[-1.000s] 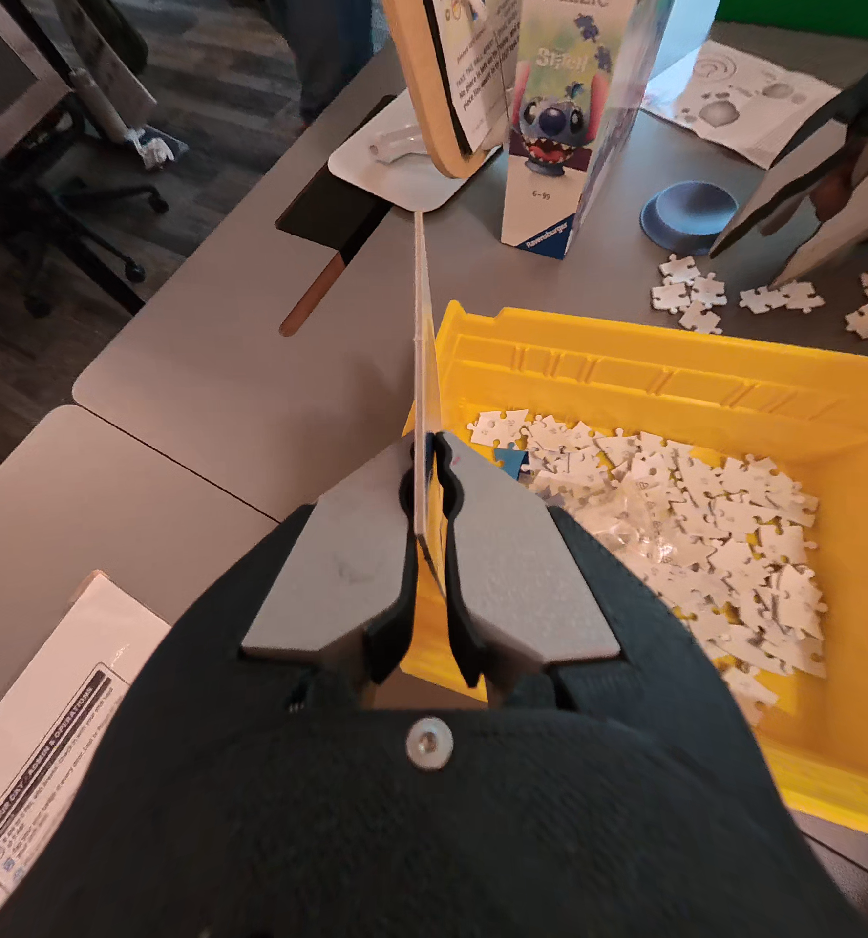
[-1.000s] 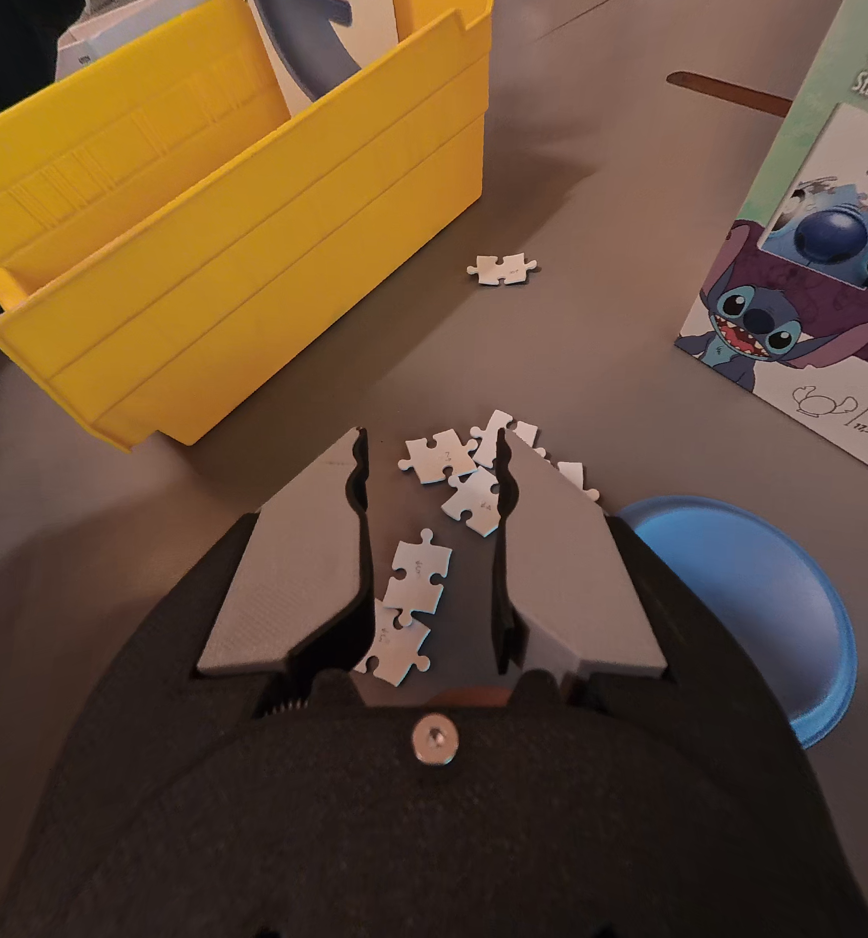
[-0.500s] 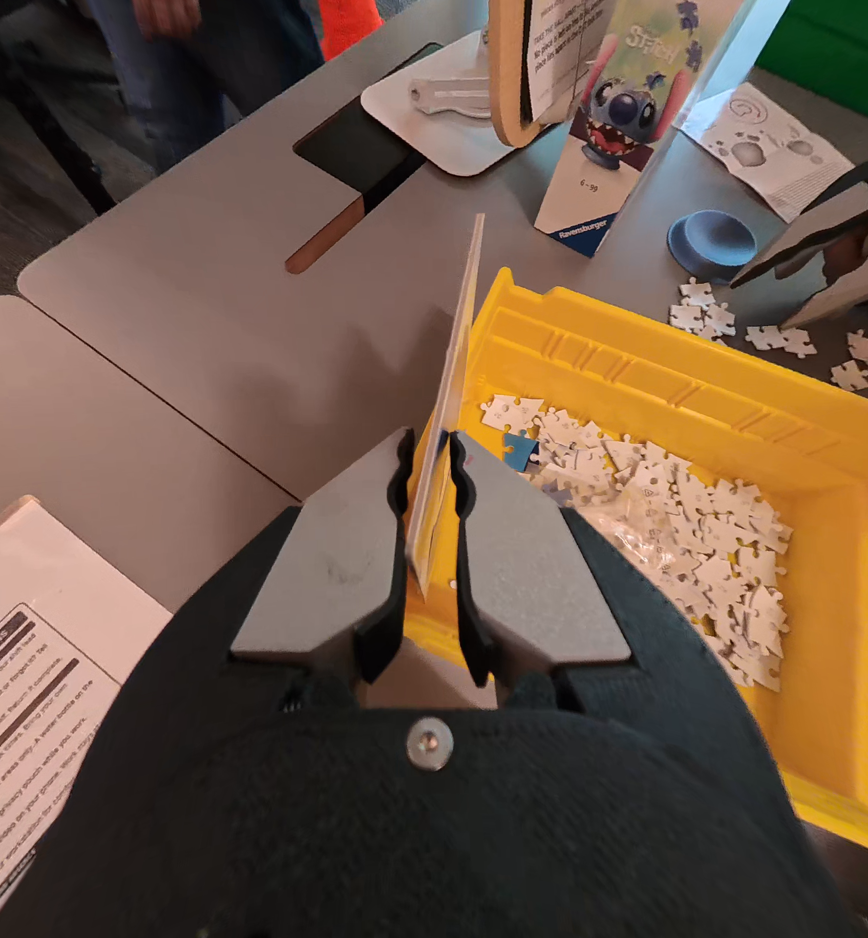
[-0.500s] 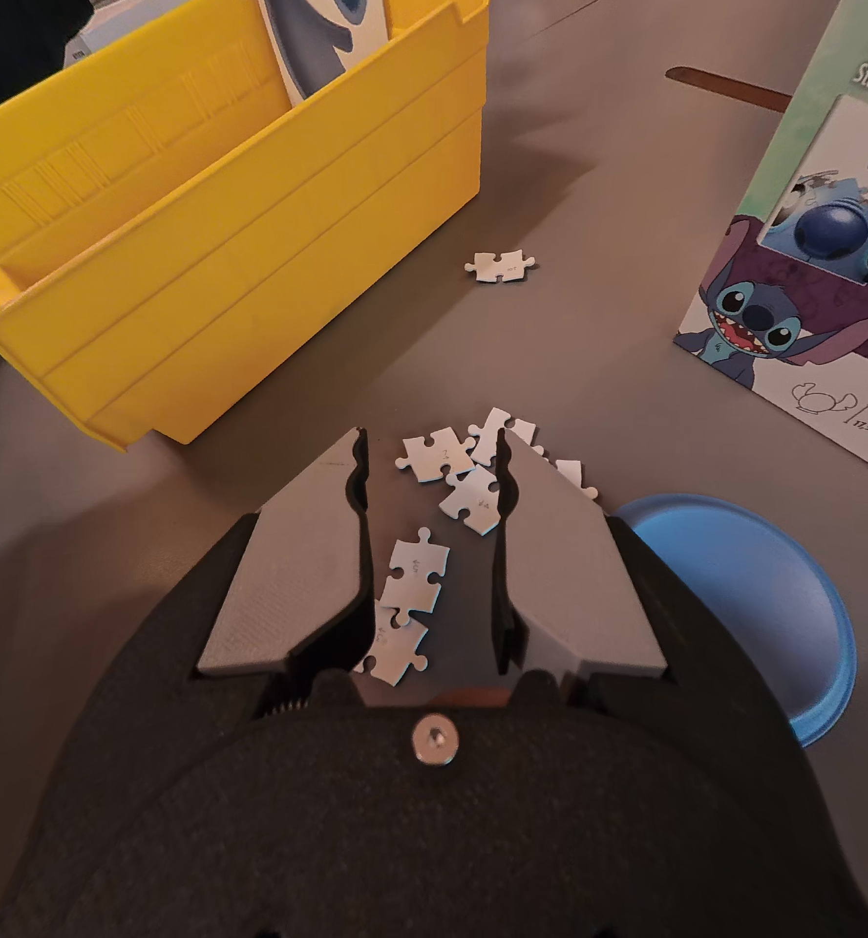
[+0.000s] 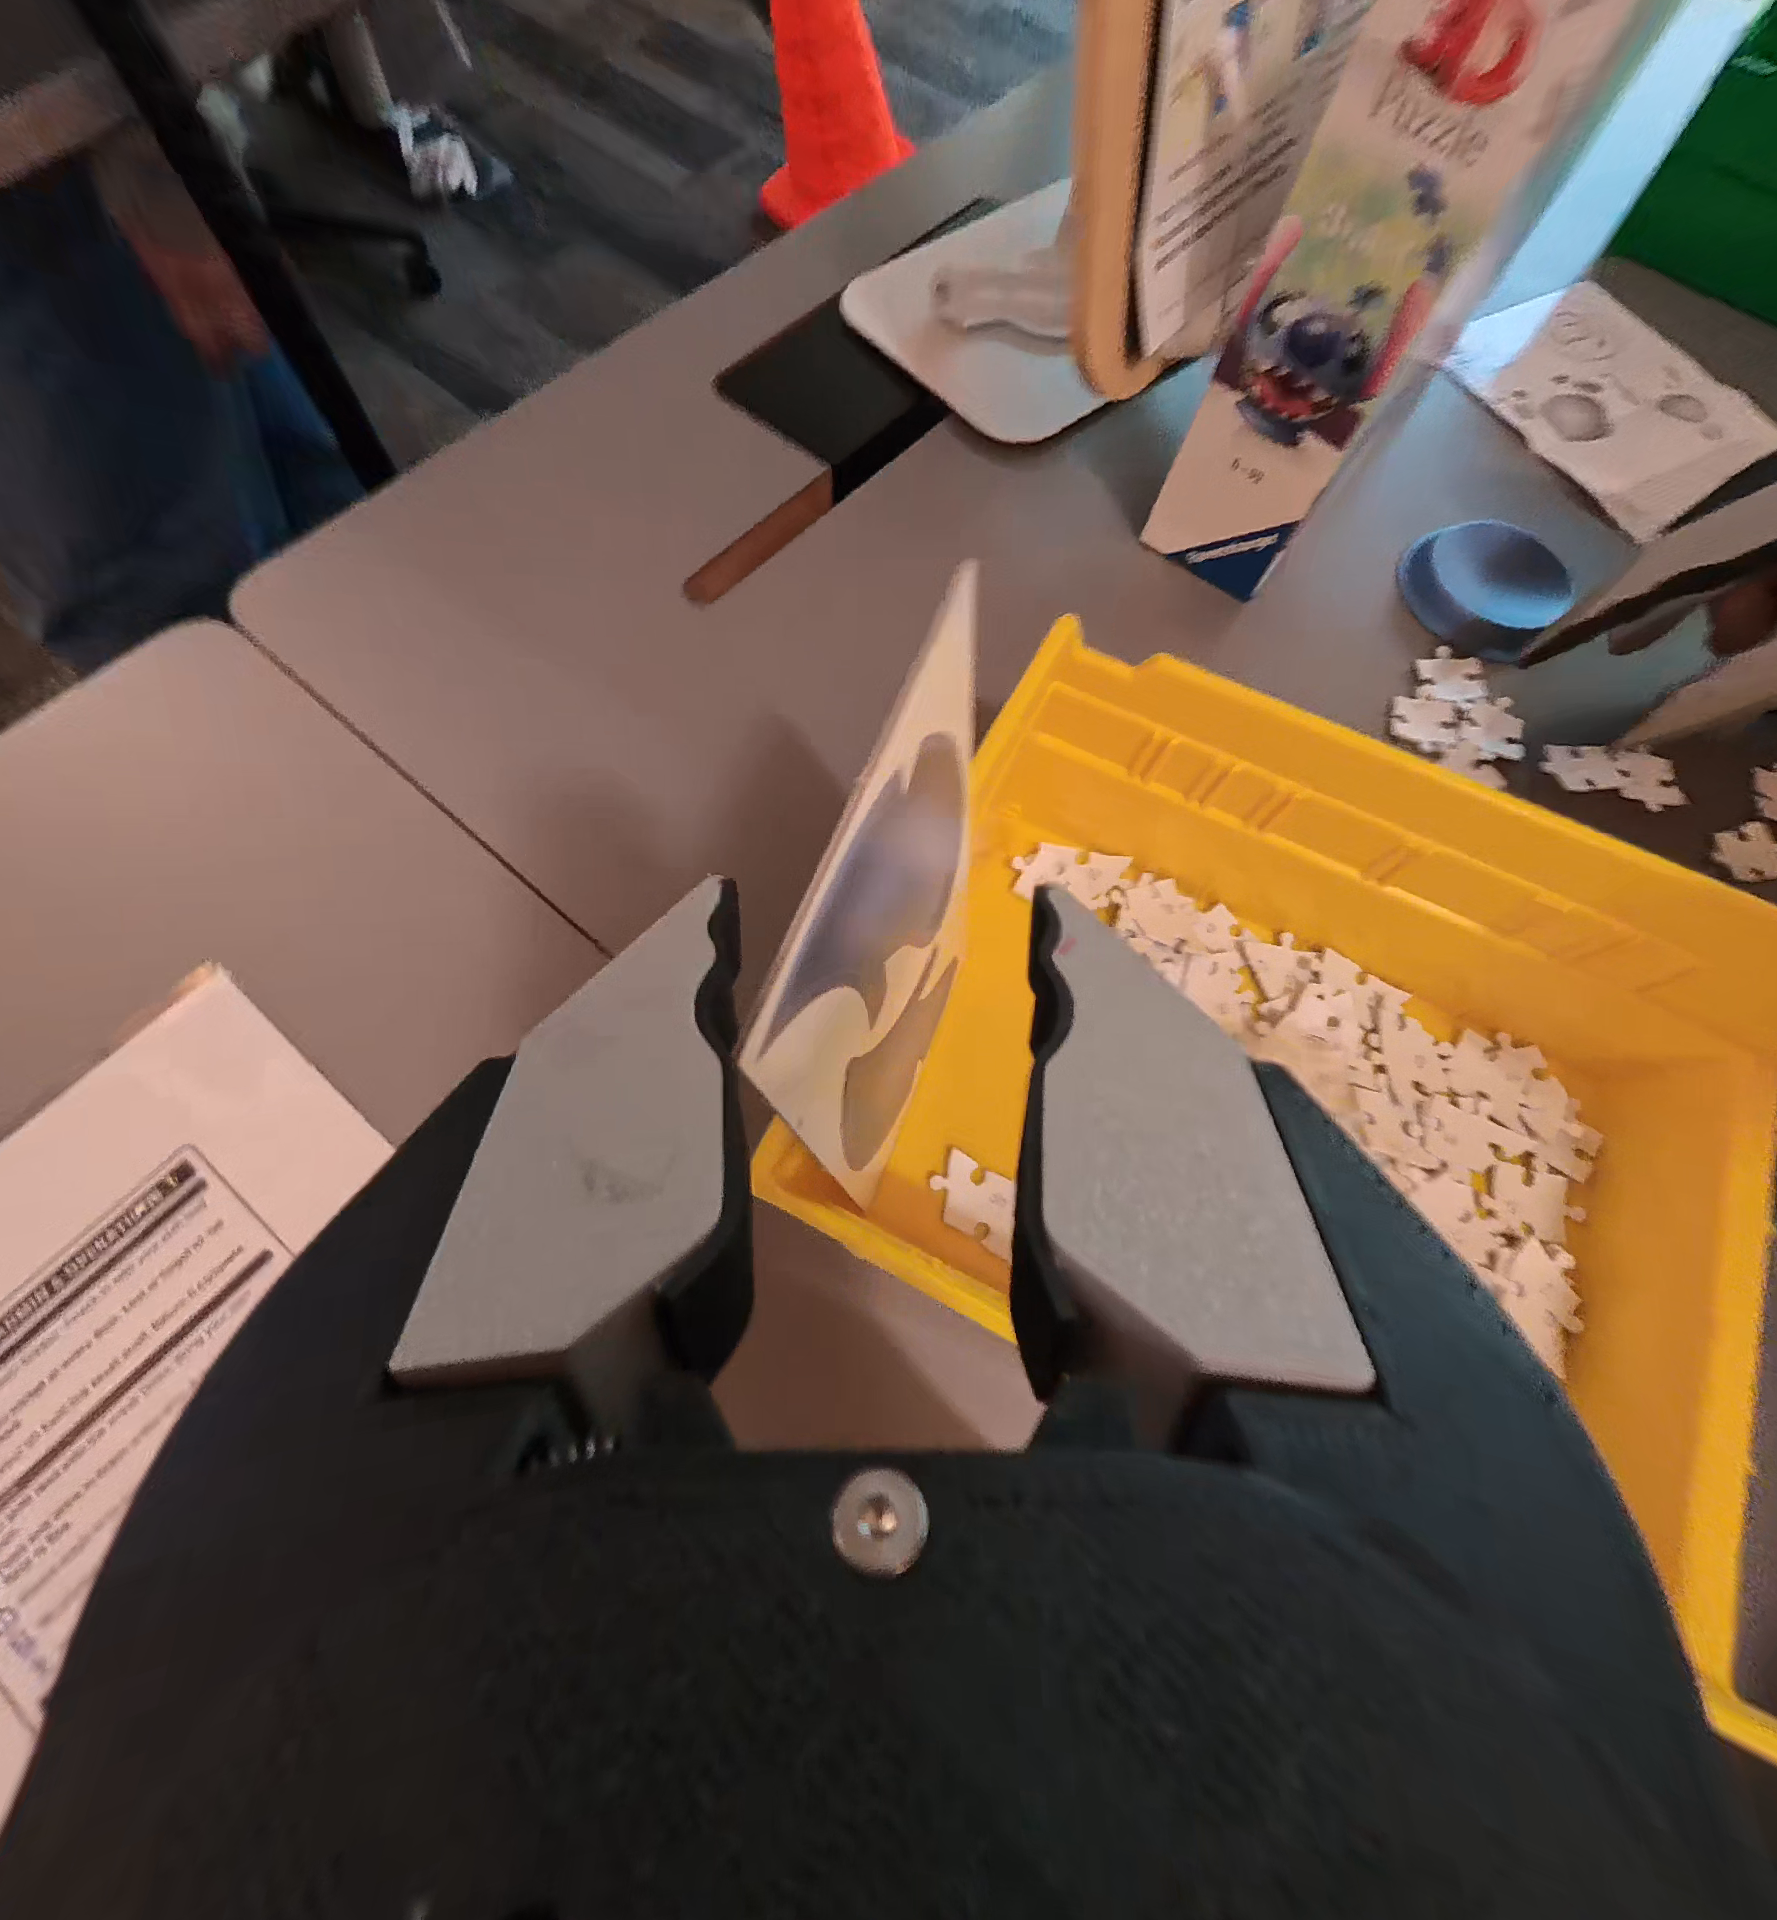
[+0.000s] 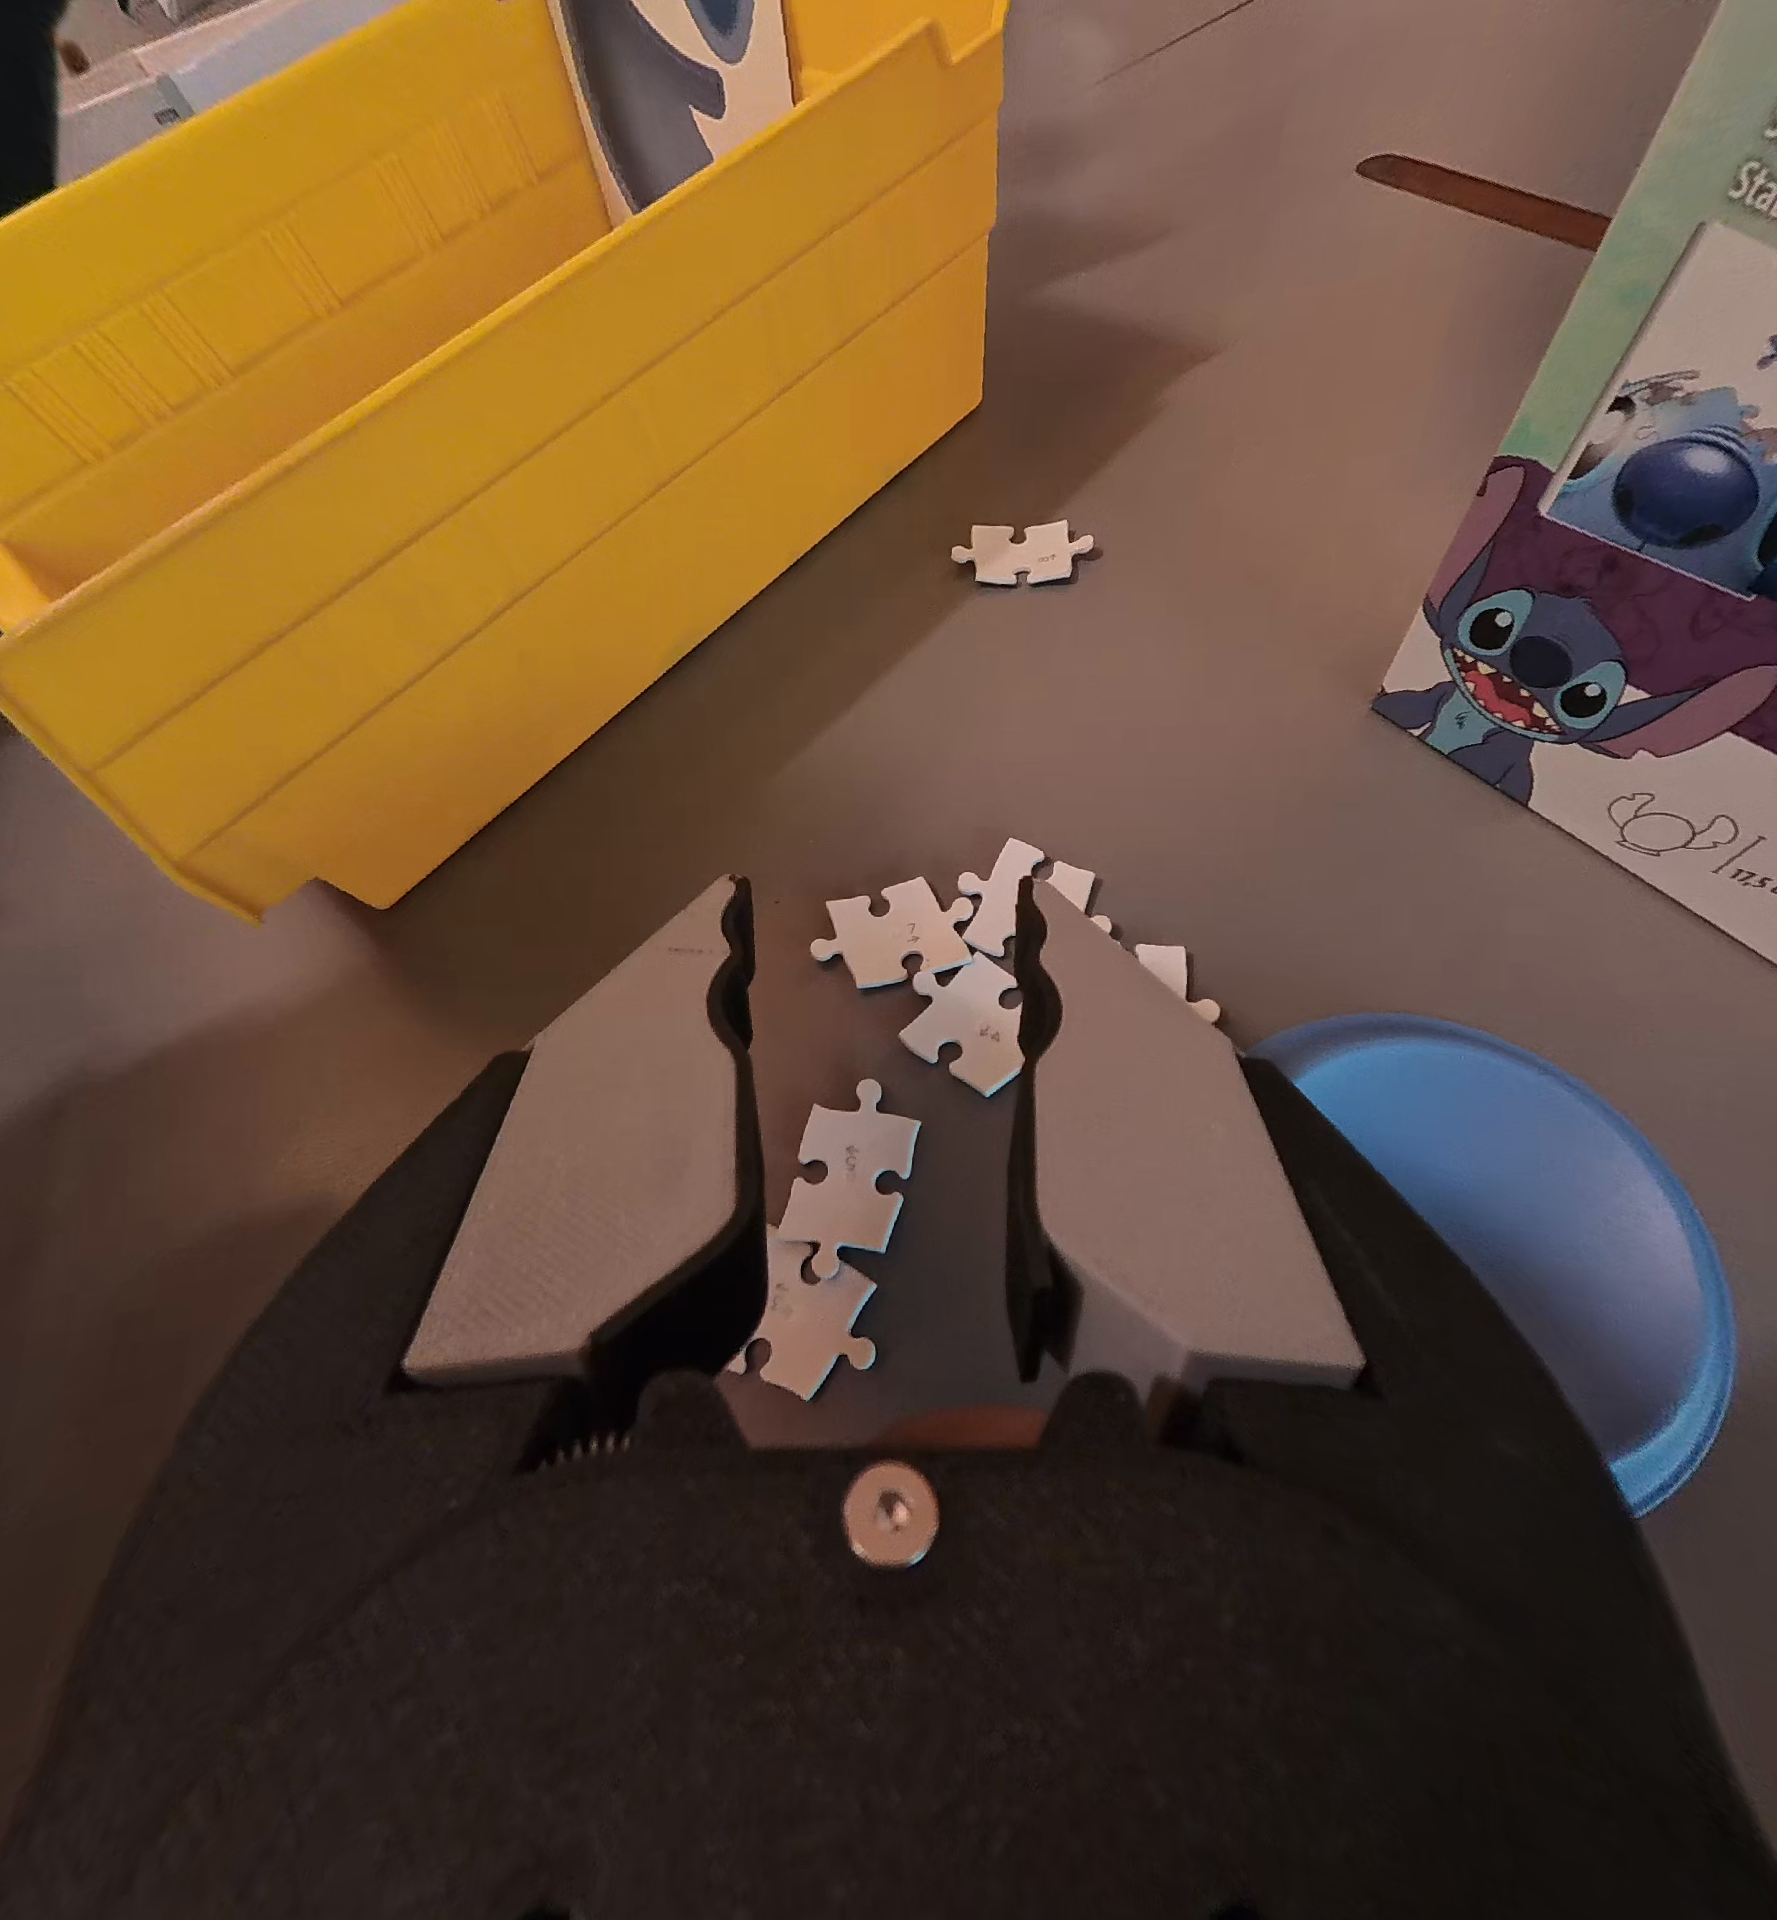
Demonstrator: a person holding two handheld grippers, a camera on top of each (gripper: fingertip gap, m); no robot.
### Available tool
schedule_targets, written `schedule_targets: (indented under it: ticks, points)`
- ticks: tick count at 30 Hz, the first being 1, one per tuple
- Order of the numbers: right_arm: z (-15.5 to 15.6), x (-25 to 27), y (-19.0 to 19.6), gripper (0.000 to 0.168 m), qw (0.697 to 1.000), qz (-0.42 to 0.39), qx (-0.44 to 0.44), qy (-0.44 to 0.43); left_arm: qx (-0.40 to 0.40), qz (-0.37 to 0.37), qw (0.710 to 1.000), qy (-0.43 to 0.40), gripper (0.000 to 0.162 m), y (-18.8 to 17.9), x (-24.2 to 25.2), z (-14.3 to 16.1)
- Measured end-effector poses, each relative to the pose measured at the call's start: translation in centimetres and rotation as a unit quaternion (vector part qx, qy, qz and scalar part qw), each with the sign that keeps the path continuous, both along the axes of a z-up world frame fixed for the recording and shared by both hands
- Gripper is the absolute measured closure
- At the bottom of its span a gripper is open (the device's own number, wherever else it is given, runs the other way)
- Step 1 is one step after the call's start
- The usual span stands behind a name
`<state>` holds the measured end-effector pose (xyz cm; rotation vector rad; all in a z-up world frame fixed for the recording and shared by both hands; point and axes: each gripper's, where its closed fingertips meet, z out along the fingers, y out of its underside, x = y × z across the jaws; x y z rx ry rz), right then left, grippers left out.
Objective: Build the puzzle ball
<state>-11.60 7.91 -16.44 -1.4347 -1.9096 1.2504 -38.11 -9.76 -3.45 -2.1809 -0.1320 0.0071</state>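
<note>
Puzzle pieces (image 5: 1310, 1049) for the ball lay mostly white side up in a heap inside the yellow bin (image 5: 1383, 831), likely kept there so the stock stayed together on the grey bench (image 5: 510, 665). A printed card sheet (image 5: 884, 935) leaned upright against the bin's near end wall, its lower edge inside the bin, seemingly parked out of the way. The puzzle box (image 6: 1642, 520) stood beyond the bin, perhaps as a picture reference, with the blue dish-shaped stand (image 6: 1507, 1226) near it. A few loose pieces (image 6: 925, 956) lay spread on the bench between bin and stand, apparently sorted out for joining. The left gripper (image 5: 879, 904) hung wide open and empty, framing the card without touching it. The right gripper (image 6: 884, 904) hovered over the loose pieces, jaws parted and gripping nothing.
</note>
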Motion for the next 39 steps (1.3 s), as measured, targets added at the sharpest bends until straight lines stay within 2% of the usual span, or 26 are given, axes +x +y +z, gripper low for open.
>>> schedule_targets:
  ticks: [4,7,11,21,25,30,32,35,37,39]
  points:
    - [-0.1,0.0,-0.1,0.120,1.000,0.001,0.002,-0.002,0.027,-0.033,0.998,0.048,0.112,-0.8,3.0,3.0]
    - [-0.3,-0.1,0.0,0.120,1.000,0.000,0.003,-0.005,0.007,-0.062,0.996,0.059,0.114,-0.6,5.5,2.8]
    - [-0.1,-0.1,0.2,0.121,1.000,-0.006,0.003,-0.002,-0.067,-0.120,0.990,0.040,0.107,-0.2,8.8,0.4]
    - [0.3,0.1,0.3,0.120,1.000,-0.004,0.004,0.004,-0.234,-0.228,0.945,0.016,0.114,0.8,14.8,-7.8]
    - [0.2,0.1,0.3,0.120,1.000,-0.003,0.002,0.001,-0.313,-0.249,0.916,0.005,0.117,0.3,15.8,-11.4]
    - [0.1,0.2,0.2,0.120,1.000,0.000,0.003,0.000,-0.361,-0.247,0.899,-0.010,0.113,-0.2,16.3,-13.5]
    - [0.1,0.2,0.1,0.120,1.000,0.001,0.004,0.000,-0.387,-0.217,0.896,0.013,0.124,-0.4,15.4,-14.3]
    - [0.2,0.2,0.0,0.120,1.000,0.001,0.004,0.001,-0.391,-0.203,0.898,0.017,0.151,-0.2,14.8,-14.3]
    - [0.2,0.3,0.0,0.121,1.000,0.001,0.004,0.002,-0.374,-0.190,0.908,0.013,0.161,0.1,14.2,-13.6]
    - [0.2,0.2,0.0,0.120,1.000,0.001,0.004,0.002,-0.347,-0.175,0.921,0.015,0.162,0.4,13.3,-12.4]
